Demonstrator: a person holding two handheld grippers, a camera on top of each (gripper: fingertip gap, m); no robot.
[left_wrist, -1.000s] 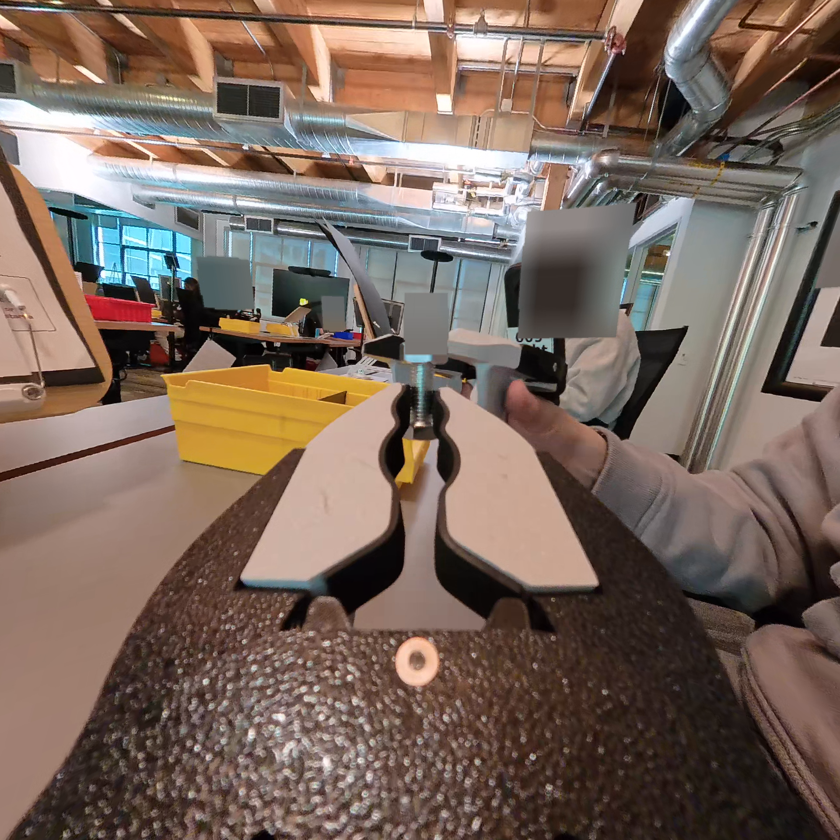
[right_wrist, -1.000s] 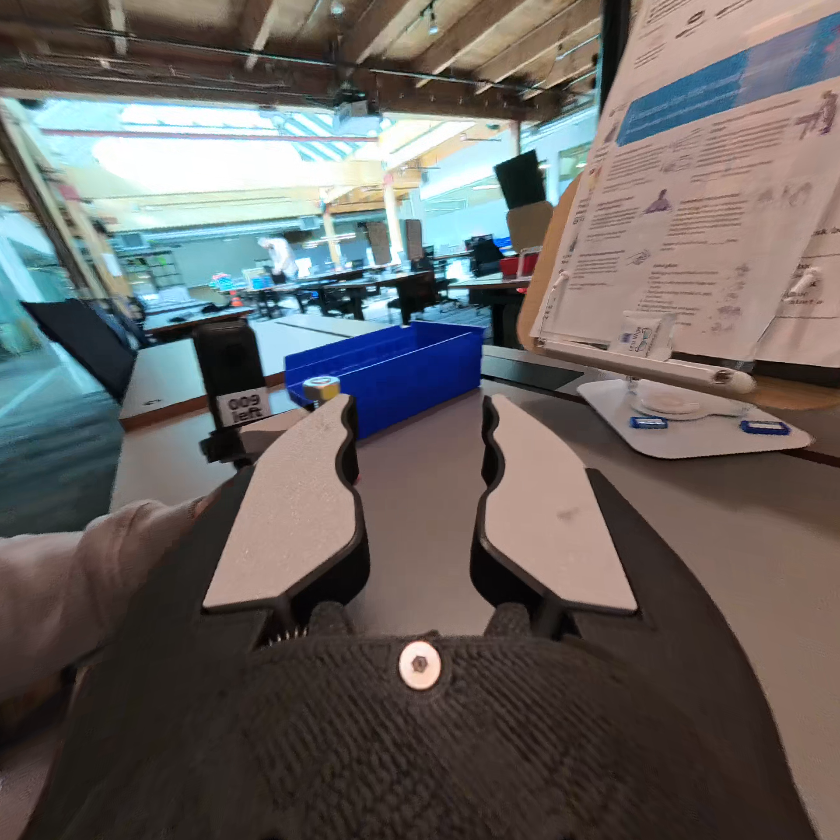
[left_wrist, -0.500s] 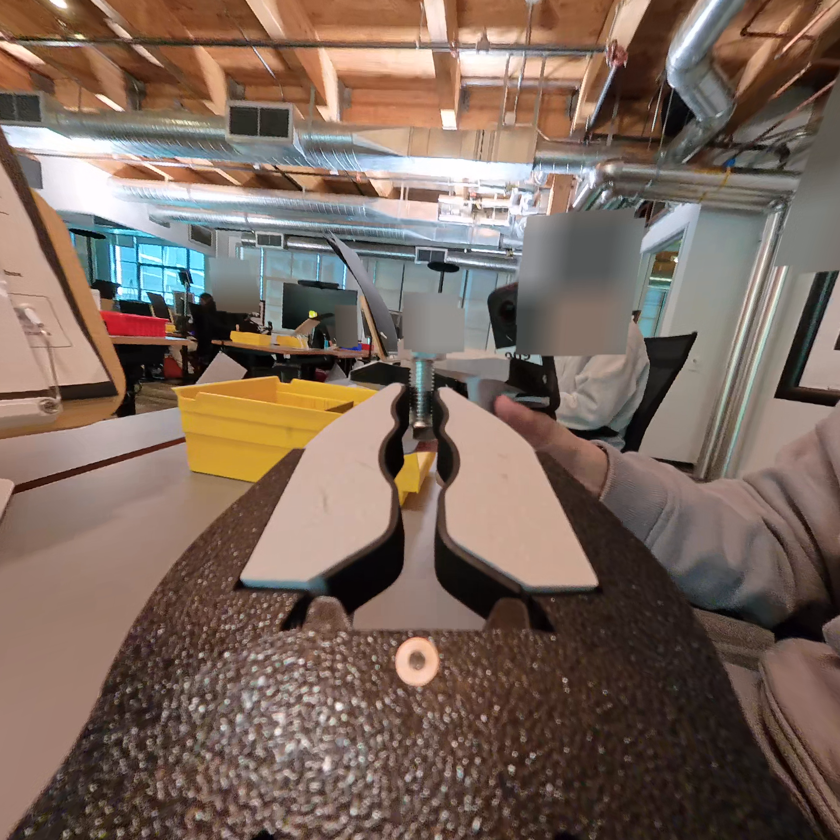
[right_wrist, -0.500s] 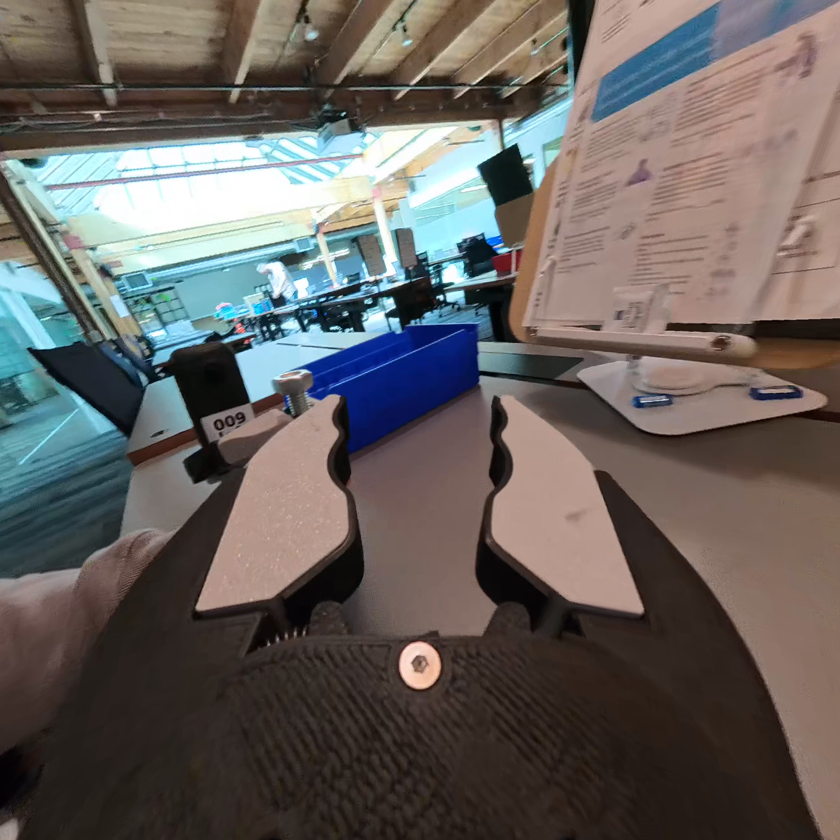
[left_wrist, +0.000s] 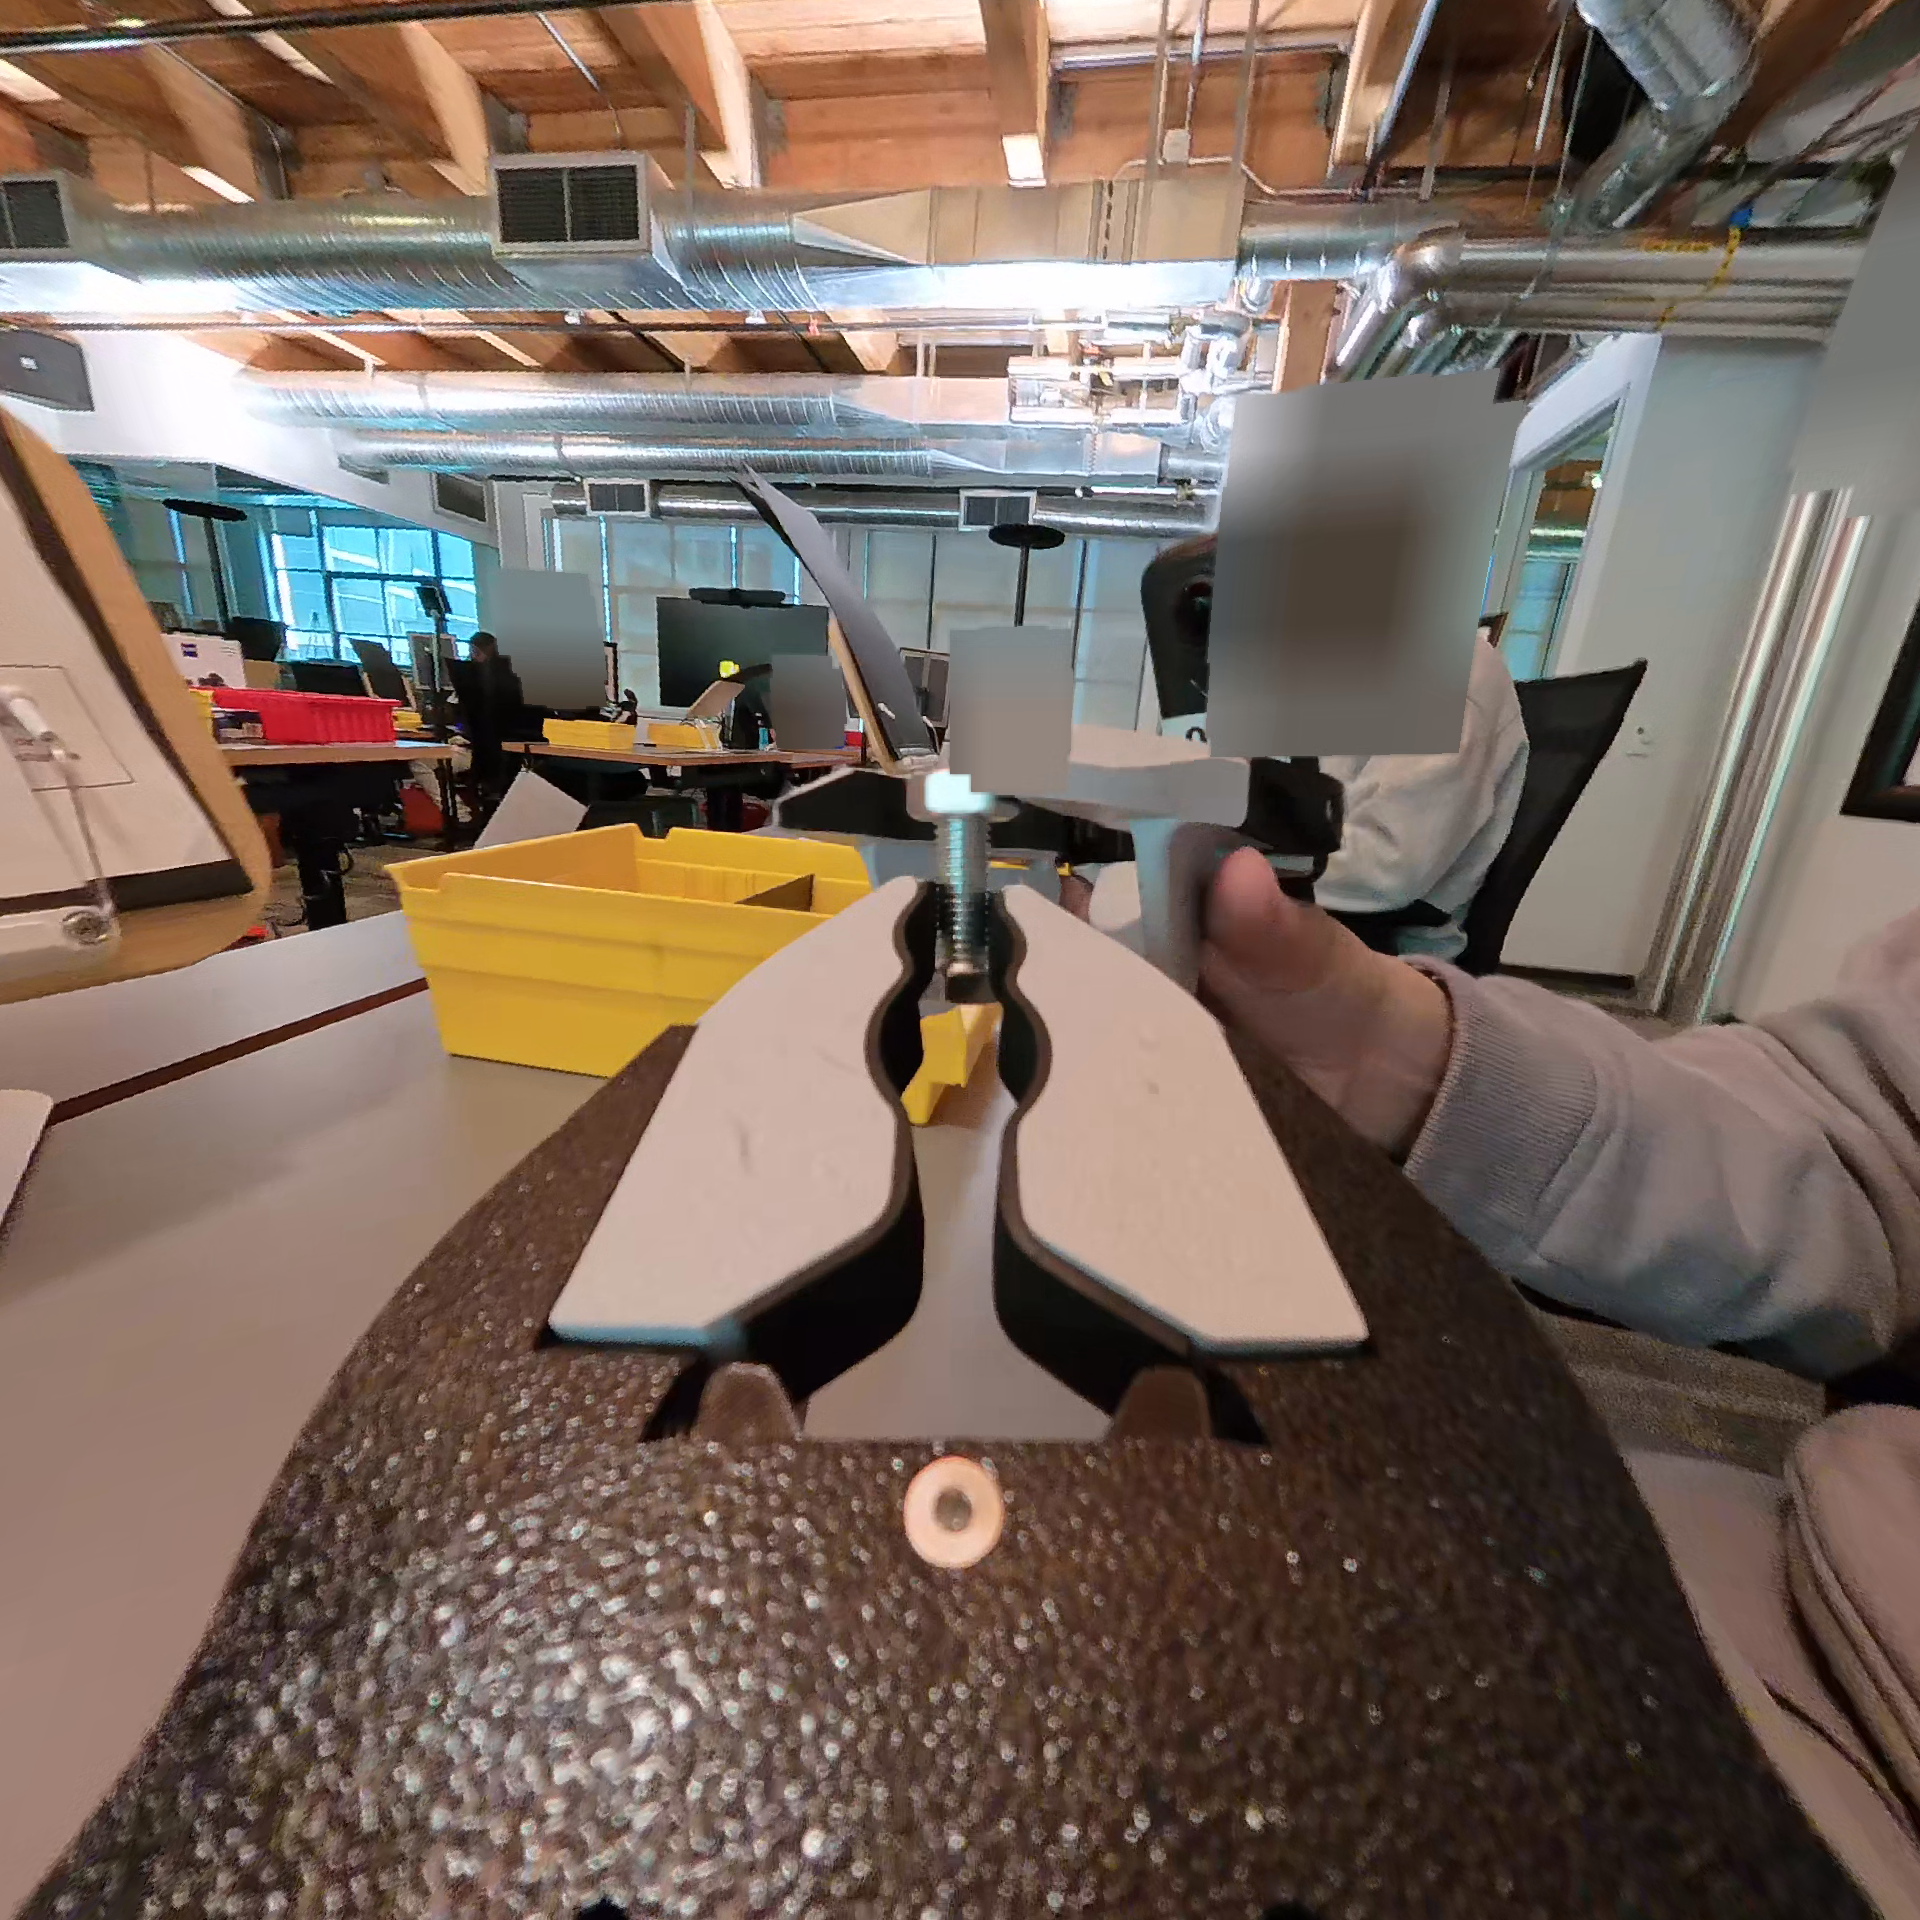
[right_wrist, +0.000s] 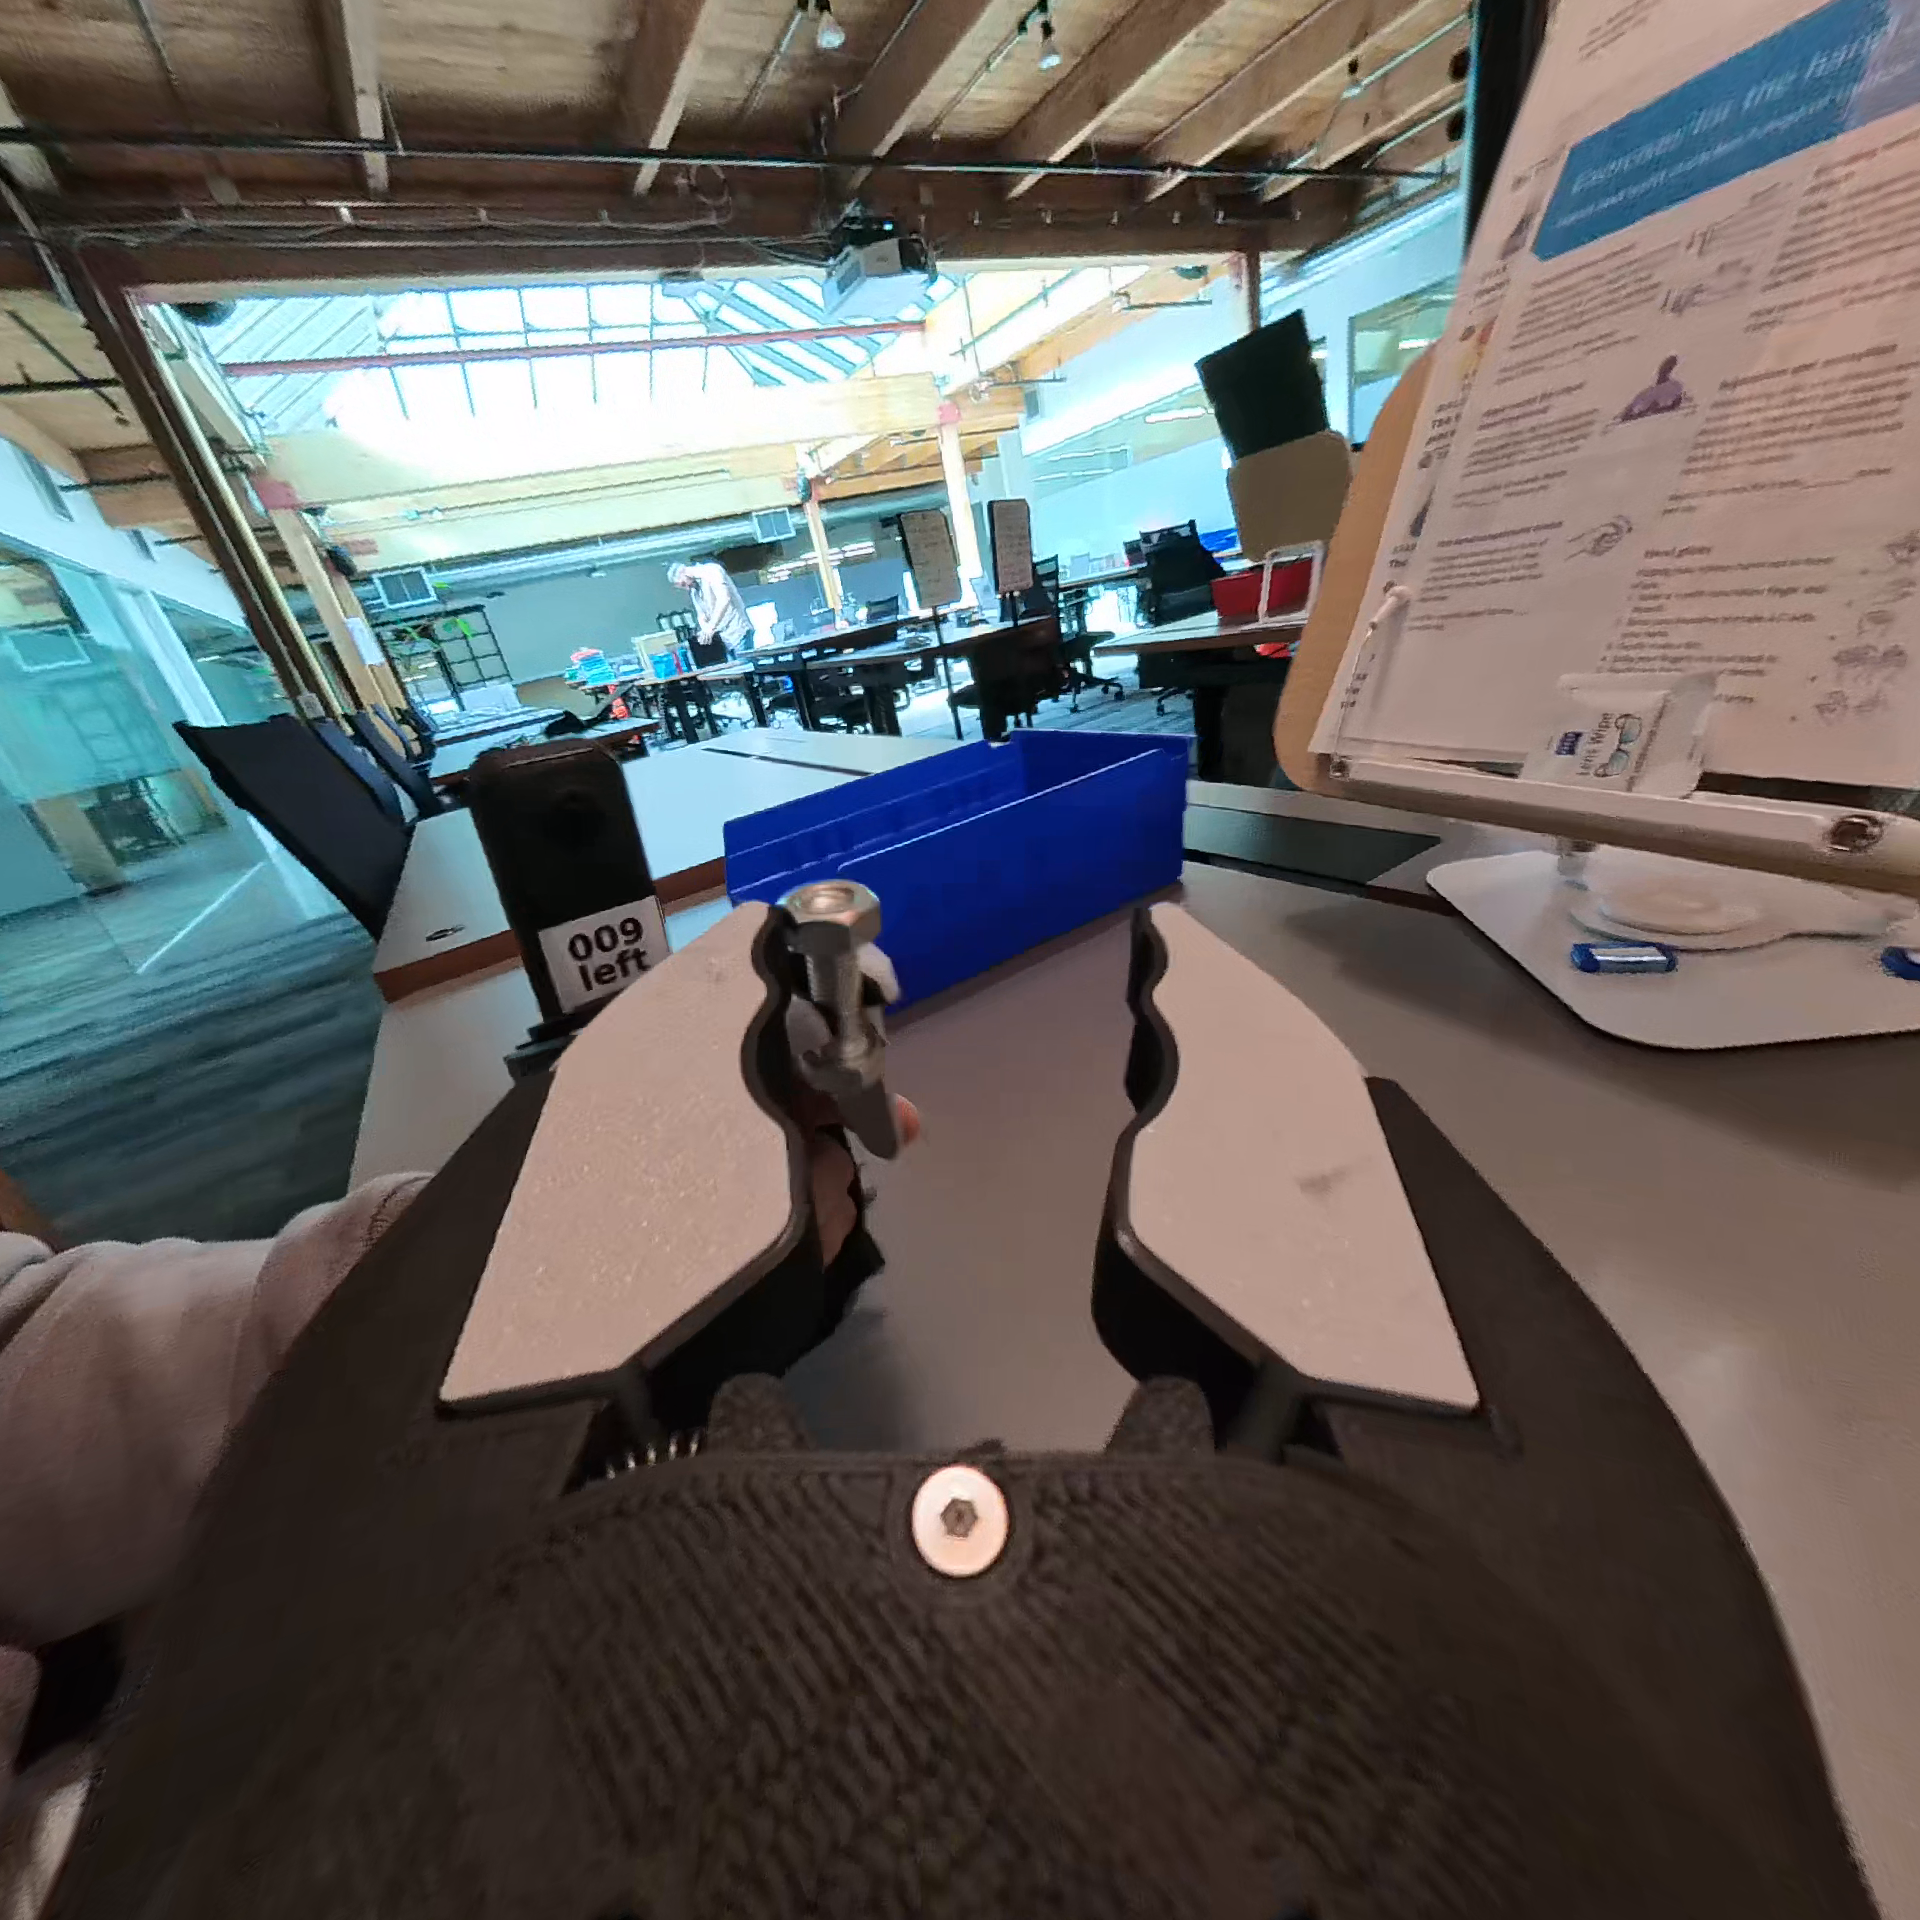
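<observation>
Vs a sec ago, right gripper is wider, gaping w/ nothing gripped, now beside the bolt. Left gripper clamps the threaded silver bolt upright, nut on top.

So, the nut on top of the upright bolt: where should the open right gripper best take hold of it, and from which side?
Probably on two opposite flats of the hex nut, coming in level from the side. The bolt stands upright in the left gripper, shut on its lower thread, so the nut is free all round. The right gripper is open wide enough.
</observation>
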